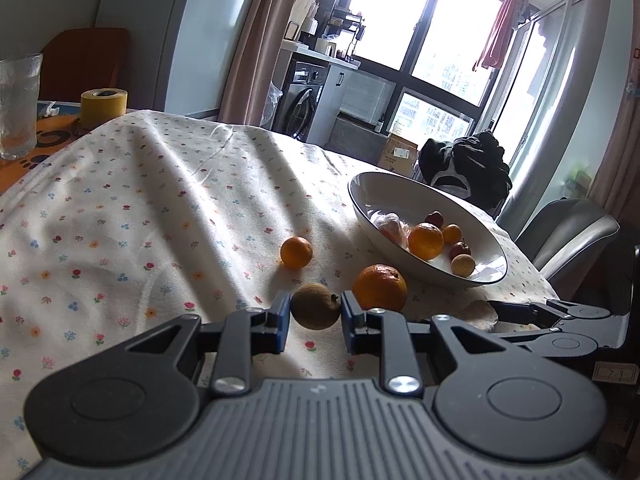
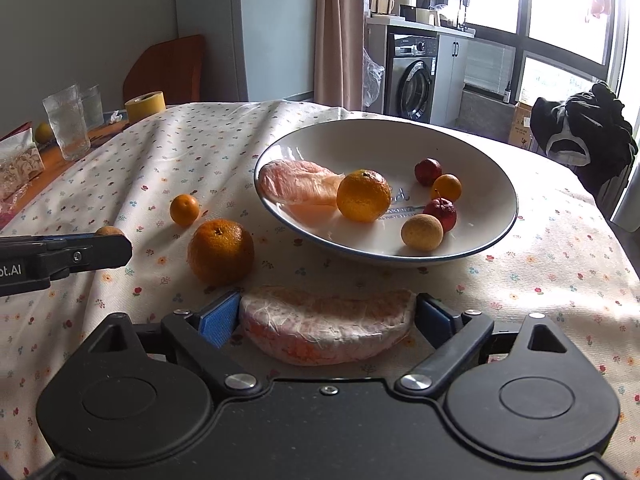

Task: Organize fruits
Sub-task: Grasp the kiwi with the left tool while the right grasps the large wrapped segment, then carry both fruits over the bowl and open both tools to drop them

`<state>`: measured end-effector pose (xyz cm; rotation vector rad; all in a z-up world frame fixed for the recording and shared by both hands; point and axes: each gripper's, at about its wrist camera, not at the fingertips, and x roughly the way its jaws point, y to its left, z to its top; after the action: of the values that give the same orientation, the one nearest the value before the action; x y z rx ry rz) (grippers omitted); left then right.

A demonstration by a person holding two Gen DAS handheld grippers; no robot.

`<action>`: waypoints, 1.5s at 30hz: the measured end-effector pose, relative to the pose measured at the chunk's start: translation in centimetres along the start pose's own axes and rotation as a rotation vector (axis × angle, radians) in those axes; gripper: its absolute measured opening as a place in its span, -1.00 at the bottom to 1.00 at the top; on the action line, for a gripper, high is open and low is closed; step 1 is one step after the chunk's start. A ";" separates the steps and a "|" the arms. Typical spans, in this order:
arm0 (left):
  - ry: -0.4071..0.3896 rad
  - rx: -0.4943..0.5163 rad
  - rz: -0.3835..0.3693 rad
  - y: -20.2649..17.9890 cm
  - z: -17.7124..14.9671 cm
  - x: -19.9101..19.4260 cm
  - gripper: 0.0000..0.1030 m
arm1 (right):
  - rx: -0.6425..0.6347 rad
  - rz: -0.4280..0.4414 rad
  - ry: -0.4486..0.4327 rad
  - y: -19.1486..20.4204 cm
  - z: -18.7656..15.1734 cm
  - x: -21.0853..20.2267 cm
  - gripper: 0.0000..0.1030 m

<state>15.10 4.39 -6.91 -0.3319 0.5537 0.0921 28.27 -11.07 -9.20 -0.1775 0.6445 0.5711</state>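
The left gripper [image 1: 314, 312] straddles a small brown fruit [image 1: 315, 306] on the cloth-covered worktop [image 1: 140, 208]; its jaws stand on either side with a sliver of gap showing, so they look open and not yet pressing; the right gripper [image 2: 327, 316] brackets a peeled pomelo wedge [image 2: 326, 322] with its blue pads [image 2: 214, 318] at each end, and whether they are actually squeezing it I cannot tell. Both pieces lie just in front of the white bowl [image 2: 480, 152], which already holds another wedge, an orange, two dark red fruits and two small yellowish ones; a large orange [image 2: 221, 251] and a small orange [image 2: 184, 209] wait on the cloth beside it.

To do this step well, I judge the left jaws should close evenly on the round fruit's widest part, since it could roll away from a lopsided pinch; the wedge is probably soft, pale-membraned with pink flesh showing, so a gentle squeeze across its ends and a level lift into the bowl seem wise; keep the two grippers from crossing over the large orange.
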 end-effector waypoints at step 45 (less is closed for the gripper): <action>-0.054 0.110 -0.055 -5.7 6.2 3.5 -0.52 | 0.080 -0.025 -0.193 -6.3 5.6 -2.3 0.75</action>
<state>22.16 1.12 -2.16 -0.2370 0.4941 0.0177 33.14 -15.54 -3.43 -0.0545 0.4758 0.5304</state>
